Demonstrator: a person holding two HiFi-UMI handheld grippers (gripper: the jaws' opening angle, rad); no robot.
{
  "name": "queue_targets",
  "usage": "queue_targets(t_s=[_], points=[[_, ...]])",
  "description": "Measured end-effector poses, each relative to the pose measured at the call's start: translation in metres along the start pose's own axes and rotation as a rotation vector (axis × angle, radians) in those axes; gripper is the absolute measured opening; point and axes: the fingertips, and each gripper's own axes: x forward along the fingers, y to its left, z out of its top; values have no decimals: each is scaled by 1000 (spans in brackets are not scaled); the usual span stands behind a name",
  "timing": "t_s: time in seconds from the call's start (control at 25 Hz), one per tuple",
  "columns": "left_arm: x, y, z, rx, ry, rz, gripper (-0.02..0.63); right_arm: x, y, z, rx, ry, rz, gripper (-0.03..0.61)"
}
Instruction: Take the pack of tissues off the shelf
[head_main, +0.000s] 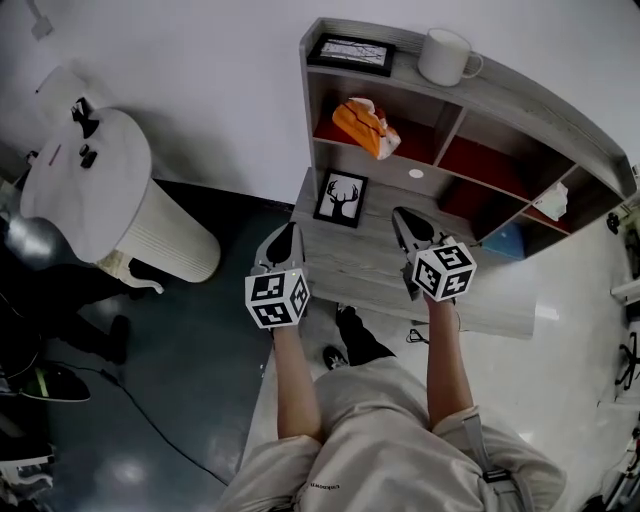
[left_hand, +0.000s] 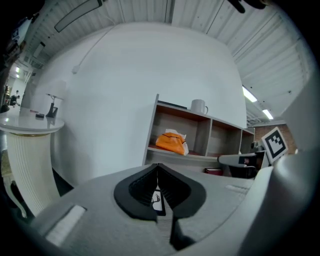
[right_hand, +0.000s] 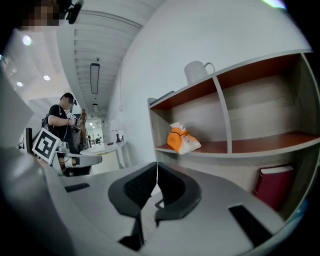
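nothing is done yet: the tissues (head_main: 366, 126) lie in the shelf (head_main: 520, 85) compartment at upper centre, apparently untouched. the left hand-held gripper (head_main: 288, 232) and right hand-held gripper (head_main: 402, 216), both clenched and empty, hang over the bench (head_main: 350, 262) below; reach, grasp and lift remain.

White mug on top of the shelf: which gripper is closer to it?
Right. The right gripper is over the desk, in front of the shelf and nearly in line with the mug. The left gripper is farther left, near the desk's left edge.
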Motion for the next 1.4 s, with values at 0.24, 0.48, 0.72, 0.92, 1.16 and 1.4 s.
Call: queue_targets(t_s=[0.24,0.48,0.72,0.92,1.16,1.4], points=[[30,-11,14,56,5,-51,9,13,-25,18,17,-54,-47,17],[64,-10,29,90,18,-87,9,35,-40,32,2,-54,-82,18],[96,-25,34,123,29,-153,9,61,-46,37,-37,-20,-86,18],[121,-29,27,110,46,-184,9,78,-54,42,-62,-6,-103,27],[141,-35,18,112,68,-214,9,90,-62,39,-96,28,-128,82],[157,-36,17,114,76,-228,9,102,-68,44,-85,7,-128,127]])
